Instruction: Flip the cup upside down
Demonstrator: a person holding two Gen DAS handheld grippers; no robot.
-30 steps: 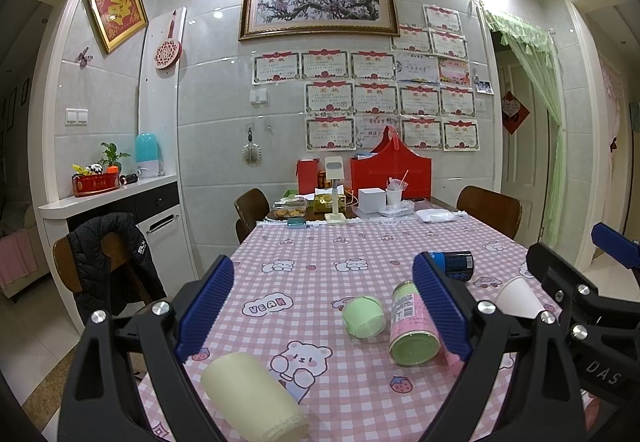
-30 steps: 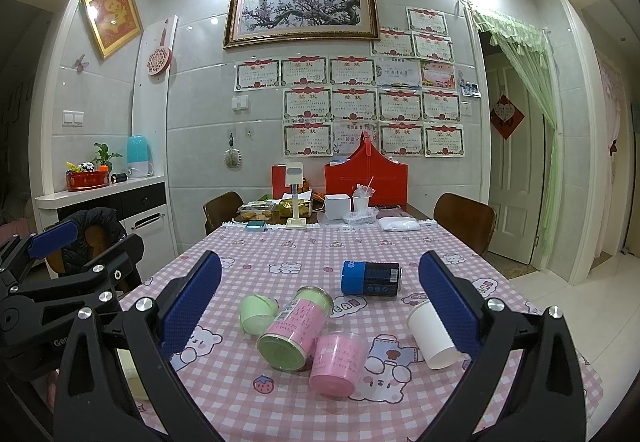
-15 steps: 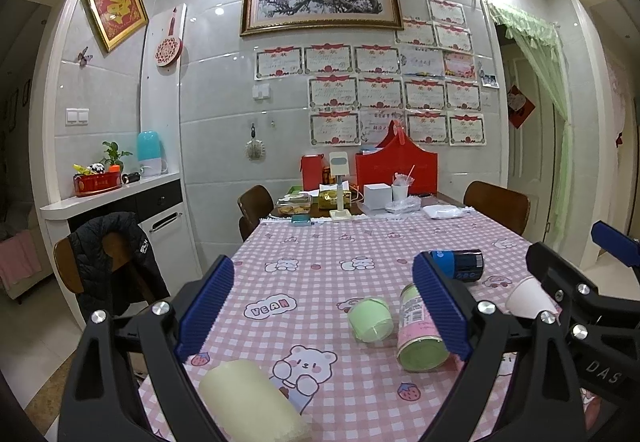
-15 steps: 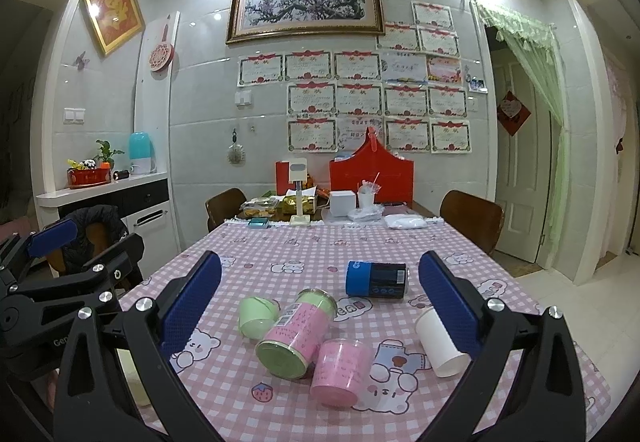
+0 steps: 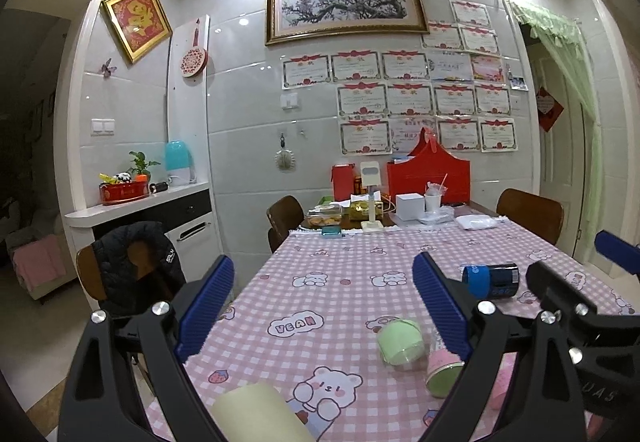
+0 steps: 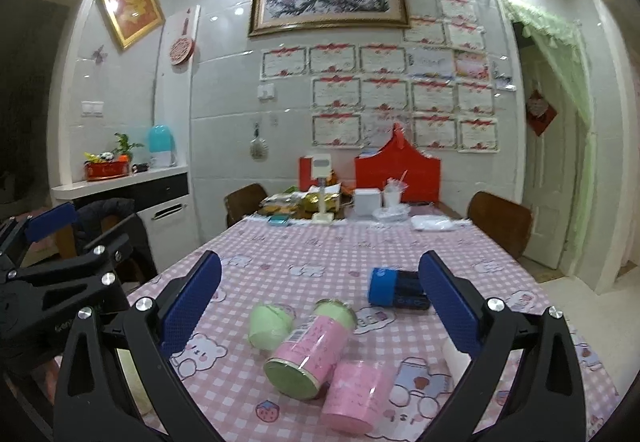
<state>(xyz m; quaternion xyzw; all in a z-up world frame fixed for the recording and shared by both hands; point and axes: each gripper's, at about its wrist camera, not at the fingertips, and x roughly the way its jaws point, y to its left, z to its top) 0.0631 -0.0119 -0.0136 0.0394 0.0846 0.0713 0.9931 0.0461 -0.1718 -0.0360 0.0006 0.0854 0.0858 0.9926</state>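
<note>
Several cups lie on their sides on the pink checked tablecloth. In the right wrist view there is a light green cup, a tall pink cup with a green lid, a pink cup, a blue and black cup and a white cup partly behind the right finger. A cream cup lies nearest in the left wrist view. My left gripper is open and empty above the table's near left. My right gripper is open and empty above the cup cluster.
Red boxes, a white box, food containers and a small stand crowd the table's far end. Wooden chairs stand at the far sides. A chair with a black jacket is by the left edge, near a white counter.
Both grippers have tilted and risen slightly, so the cups sit lower in each view. The right view has shifted left a little. No cup has moved and both stay open.
</note>
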